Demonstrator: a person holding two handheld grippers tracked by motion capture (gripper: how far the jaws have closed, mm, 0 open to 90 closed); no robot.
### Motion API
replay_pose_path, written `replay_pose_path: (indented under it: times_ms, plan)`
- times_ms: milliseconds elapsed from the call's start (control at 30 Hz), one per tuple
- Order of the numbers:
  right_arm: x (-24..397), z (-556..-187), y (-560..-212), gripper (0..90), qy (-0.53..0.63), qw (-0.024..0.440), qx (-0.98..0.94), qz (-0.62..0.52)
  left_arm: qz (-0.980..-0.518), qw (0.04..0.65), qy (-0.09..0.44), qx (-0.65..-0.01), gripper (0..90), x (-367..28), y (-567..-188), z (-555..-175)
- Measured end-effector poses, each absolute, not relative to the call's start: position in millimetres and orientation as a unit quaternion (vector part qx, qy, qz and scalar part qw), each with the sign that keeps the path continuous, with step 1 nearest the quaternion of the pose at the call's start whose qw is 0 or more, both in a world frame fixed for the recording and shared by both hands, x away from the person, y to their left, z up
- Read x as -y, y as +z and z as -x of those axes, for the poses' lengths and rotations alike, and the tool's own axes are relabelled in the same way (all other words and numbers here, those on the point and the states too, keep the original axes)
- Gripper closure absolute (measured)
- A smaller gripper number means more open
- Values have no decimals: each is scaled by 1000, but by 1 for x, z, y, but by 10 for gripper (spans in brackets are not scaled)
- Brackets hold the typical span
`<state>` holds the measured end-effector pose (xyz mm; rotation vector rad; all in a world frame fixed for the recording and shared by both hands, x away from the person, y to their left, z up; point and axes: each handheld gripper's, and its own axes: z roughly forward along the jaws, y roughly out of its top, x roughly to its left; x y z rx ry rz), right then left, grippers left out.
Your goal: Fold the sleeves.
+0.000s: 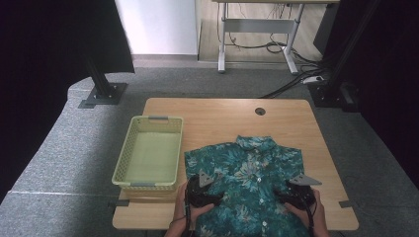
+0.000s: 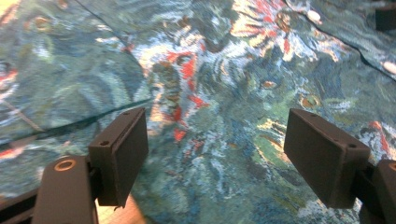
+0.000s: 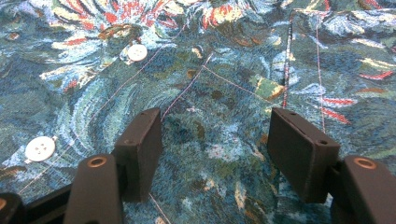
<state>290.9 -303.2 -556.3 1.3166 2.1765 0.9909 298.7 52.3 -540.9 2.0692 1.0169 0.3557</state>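
A teal floral short-sleeved shirt [image 1: 247, 182] lies flat, face up, on the near half of the wooden table [image 1: 222, 116], collar pointing away. My left gripper [image 1: 201, 193] hovers over the shirt's lower left part, my right gripper [image 1: 295, 195] over its lower right part. In the left gripper view the left gripper [image 2: 212, 154] has its jaws wide apart just above the patterned cloth [image 2: 224, 74], pinching nothing. In the right gripper view the right gripper [image 3: 215, 149] is likewise open over the fabric, near two white buttons [image 3: 40, 148] along the placket.
A pale yellow plastic basket [image 1: 149, 153] with nothing in it stands on the table left of the shirt. A round cable hole [image 1: 260, 111] sits near the far edge. Bare tabletop lies beyond the collar. Black frame posts [image 1: 101, 81] stand on the floor.
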Motion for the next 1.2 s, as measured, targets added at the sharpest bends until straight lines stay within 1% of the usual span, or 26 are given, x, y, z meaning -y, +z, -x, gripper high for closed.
replay_pose_path:
  times_ms: [100,233,433,667,700,800,867,1200]
  plan:
    - [306,-290,-556,348,355,205,-780,-473,-813,397,150,-400,201,-53,-539,-299]
    - [311,-287,-557,348,358,209,-776,-476,-814,402,143,-393,194,-52,-535,-302]
    - [323,-281,-558,349,358,213,-771,-482,-809,403,143,-403,193,-53,-536,-311]
    - [333,-280,-557,348,354,212,-770,-486,-810,387,148,-415,194,-55,-539,-323]
    - [335,-279,-557,349,353,212,-771,-486,-803,388,145,-429,194,-55,-540,-328]
    - [342,-277,-557,349,352,212,-768,-491,-794,391,150,-440,190,-56,-541,-332]
    - [344,-277,-557,349,352,212,-768,-491,-790,397,143,-446,190,-57,-542,-335]
    - [350,-277,-557,349,351,212,-766,-495,-795,378,142,-452,188,-55,-545,-347]
